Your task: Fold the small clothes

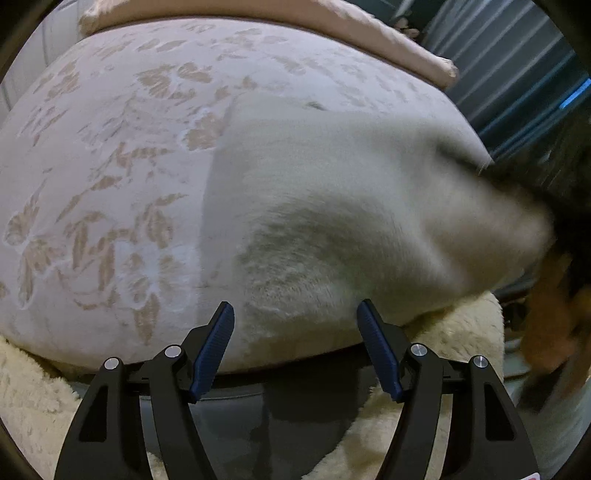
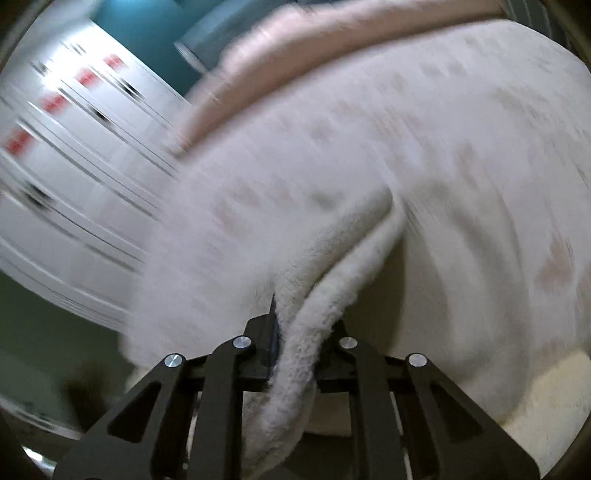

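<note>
A small white fleecy garment [image 1: 332, 206] lies on the floral bedcover [image 1: 110, 166], its right corner lifted and drawn toward the blurred right edge of the left wrist view. My left gripper [image 1: 295, 310] is open, its blue pads [image 1: 218, 343] apart above the garment's near edge, pressing nothing. In the right wrist view the same garment [image 2: 332, 266] runs as a thick folded edge down between the fingers. My right gripper [image 2: 295, 332] is shut on that edge, and the fabric hides most of the pads. That view is smeared by motion.
A pink folded blanket or pillow [image 1: 332, 29] lies along the far side of the bed. Cream fluffy fabric [image 1: 29, 398] hangs at the bed's near edge. A blurred orange and dark shape [image 1: 550, 314] is at the right. White cabinet fronts with red marks [image 2: 74, 110] stand beyond the bed.
</note>
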A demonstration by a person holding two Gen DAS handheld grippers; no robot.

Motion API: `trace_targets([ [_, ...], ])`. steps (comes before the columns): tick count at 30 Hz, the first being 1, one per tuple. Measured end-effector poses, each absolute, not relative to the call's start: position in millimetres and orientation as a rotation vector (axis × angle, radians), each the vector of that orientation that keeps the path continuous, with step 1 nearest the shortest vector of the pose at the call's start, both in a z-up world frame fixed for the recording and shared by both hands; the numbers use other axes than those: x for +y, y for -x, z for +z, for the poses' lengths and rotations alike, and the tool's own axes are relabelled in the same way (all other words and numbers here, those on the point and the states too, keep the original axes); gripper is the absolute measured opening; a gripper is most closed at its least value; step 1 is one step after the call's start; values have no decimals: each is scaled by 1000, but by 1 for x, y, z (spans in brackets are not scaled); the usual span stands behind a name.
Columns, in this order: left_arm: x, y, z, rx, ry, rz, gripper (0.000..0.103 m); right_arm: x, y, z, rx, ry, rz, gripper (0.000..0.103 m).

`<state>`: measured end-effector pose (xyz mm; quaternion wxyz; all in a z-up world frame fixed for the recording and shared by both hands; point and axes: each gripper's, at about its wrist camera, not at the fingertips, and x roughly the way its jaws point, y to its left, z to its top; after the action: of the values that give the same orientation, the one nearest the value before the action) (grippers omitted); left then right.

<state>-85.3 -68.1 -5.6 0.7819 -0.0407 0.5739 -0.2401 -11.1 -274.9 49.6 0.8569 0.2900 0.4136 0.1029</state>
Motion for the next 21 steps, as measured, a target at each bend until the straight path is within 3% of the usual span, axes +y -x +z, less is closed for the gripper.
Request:
trace_targets([
  [4,-85,83,-12,1243,37,-554,71,-313,18,85,718,-650,215,13],
  [9,-106,79,-30,1259,-27,-553,71,-349,3,-22,1059,-623,-22,15],
  [11,-113,79,-33,1252,-87,-535,71,-350,14,-28,1040,-662,-18,20],
  [14,-112,77,-39,1269,-104,-520,68,-351,29,-11,974,-668,-22,41],
  [16,-110,76,-42,1287,-101,-511,54,-351,39,0,945,-657,-20,52],
  [18,-108,77,-41,1284,-110,-515,46,-347,49,2,952,-638,-6,59],
  [21,-108,84,-38,1257,-145,-518,35,-336,52,-13,1021,-617,34,61],
])
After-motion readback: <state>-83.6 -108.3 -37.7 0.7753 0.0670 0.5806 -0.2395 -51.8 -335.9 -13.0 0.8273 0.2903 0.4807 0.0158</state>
